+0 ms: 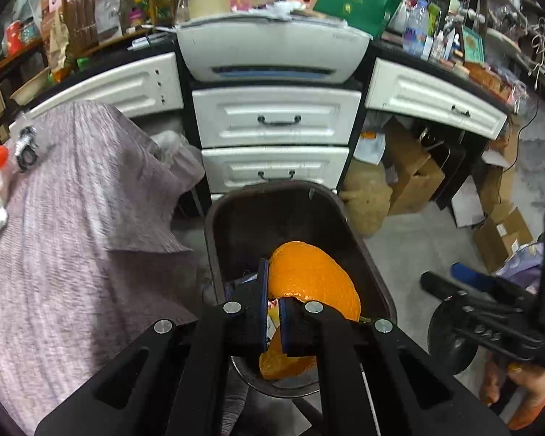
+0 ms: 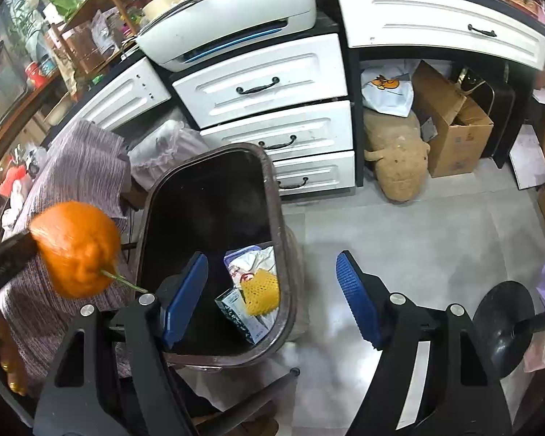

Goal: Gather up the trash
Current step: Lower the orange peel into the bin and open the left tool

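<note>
My left gripper [image 1: 272, 312] pinches a piece of bright orange peel [image 1: 314, 278], pads pressed tight on its edge, holding it over the open dark brown plastic bin [image 2: 272, 196] beside the white drawers [image 2: 272, 83]. My right gripper [image 2: 272, 290] hangs spread and empty above the bin's rim; a yellow foam net [image 2: 260, 290] and wrappers lie inside.

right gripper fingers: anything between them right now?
Nothing held. In the right wrist view the right gripper stands open; through the gap show only the trash bin rim, its yellow foam net and bare floor.
</note>
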Demonstrator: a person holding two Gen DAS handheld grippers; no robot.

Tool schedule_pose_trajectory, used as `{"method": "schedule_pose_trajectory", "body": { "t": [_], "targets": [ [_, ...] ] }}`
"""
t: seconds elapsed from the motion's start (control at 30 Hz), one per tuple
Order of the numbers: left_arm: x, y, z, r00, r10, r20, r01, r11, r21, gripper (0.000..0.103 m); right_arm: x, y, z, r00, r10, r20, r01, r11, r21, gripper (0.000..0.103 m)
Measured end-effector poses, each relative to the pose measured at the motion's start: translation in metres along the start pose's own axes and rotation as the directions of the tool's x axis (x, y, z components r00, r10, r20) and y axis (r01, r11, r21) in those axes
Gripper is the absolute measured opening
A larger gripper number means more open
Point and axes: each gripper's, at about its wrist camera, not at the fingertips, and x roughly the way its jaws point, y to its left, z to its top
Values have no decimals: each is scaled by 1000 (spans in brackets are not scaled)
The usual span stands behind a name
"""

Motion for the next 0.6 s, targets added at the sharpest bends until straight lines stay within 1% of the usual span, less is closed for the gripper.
{"method": "schedule_pose_trajectory", "body": {
  "t": [0.23,0.43,0.5,0.53,0.6],
  "targets": [
    [25,-9,-3,998,28,-56,-27,999,33,6,0,-10,-3,1000,-8,-6,8,1000,21,73],
    [43,-15,-4,993,46,-109,-40,998,58,6,3,-13,-4,1000,-13,-13,13,1000,27,73],
    [50,-17,-3,987,41,-156,-31,997,68,6,3,-14,-4,1000,-13,-15,13,1000,29,73],
    [55,-18,-3,981,33,-193,-19,997,75,8,3,-14,-4,1000,-14,-15,14,999,29,73],
    [60,-21,-3,973,18,-230,2,996,89,14,3,-14,-4,1000,-14,-14,15,999,30,73]
  ]
}}
